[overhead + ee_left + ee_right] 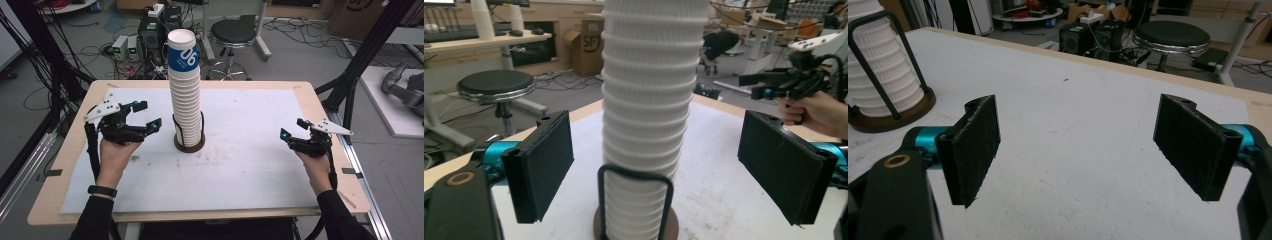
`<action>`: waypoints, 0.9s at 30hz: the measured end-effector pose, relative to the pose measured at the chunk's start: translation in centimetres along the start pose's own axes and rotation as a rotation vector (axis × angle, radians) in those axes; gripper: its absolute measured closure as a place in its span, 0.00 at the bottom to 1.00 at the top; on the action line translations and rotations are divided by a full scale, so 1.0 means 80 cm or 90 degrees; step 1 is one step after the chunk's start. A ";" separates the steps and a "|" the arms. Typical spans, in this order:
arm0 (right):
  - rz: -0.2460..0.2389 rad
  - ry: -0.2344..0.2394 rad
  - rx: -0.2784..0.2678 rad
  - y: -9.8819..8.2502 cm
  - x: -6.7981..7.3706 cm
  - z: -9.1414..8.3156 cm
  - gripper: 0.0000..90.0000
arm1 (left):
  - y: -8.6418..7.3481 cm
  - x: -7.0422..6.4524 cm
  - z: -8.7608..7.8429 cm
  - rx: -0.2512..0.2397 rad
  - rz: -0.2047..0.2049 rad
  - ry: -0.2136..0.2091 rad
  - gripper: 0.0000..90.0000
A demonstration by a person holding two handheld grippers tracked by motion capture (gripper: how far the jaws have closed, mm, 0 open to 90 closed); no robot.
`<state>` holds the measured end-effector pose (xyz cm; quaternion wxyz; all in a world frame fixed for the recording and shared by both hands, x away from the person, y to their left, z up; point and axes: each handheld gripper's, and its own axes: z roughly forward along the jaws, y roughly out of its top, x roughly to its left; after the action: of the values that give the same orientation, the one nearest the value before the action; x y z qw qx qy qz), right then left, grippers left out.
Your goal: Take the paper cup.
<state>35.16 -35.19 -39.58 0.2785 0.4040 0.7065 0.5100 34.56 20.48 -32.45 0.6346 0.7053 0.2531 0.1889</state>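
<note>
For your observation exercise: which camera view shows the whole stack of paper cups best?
The high view: the stack of paper cups shows from its holder to the blue-printed top cup. The left gripper view shows its ribbed middle and base close up, top cut off. The right gripper view catches the bottom rims at the left edge.

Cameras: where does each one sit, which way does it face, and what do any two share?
High view: fixed above the person's side, looking forward and down on the table; both forearms, left gripper and right gripper show.
Left gripper view: rides the left gripper, faces the cup stack between its open jaws; the right hand shows beyond.
Right gripper view: rides the right gripper, faces across the table toward a stool; jaws open, nothing between them.
Shared: all three show the cup stack in its holder.
</note>
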 end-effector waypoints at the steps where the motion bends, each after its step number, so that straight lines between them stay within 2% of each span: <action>1: 0.001 0.003 0.002 0.000 0.001 0.000 0.21 | 0.004 -0.001 0.002 0.003 0.003 0.001 0.13; 10: -0.008 0.015 0.010 0.003 0.005 0.002 0.21 | 0.035 -0.004 0.022 -0.014 0.021 -0.007 0.13; 20: -0.010 0.021 0.011 0.003 0.005 0.003 0.21 | 0.068 0.001 0.054 -0.006 0.013 -0.030 0.13; 27: -0.011 0.025 0.012 0.003 0.005 0.004 0.21 | 0.082 0.003 0.068 -0.004 0.014 -0.037 0.13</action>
<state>35.26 -34.69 -39.43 0.2652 0.3906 0.7198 0.5090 38.70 15.83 -26.63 0.6420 0.7111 0.2261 0.1761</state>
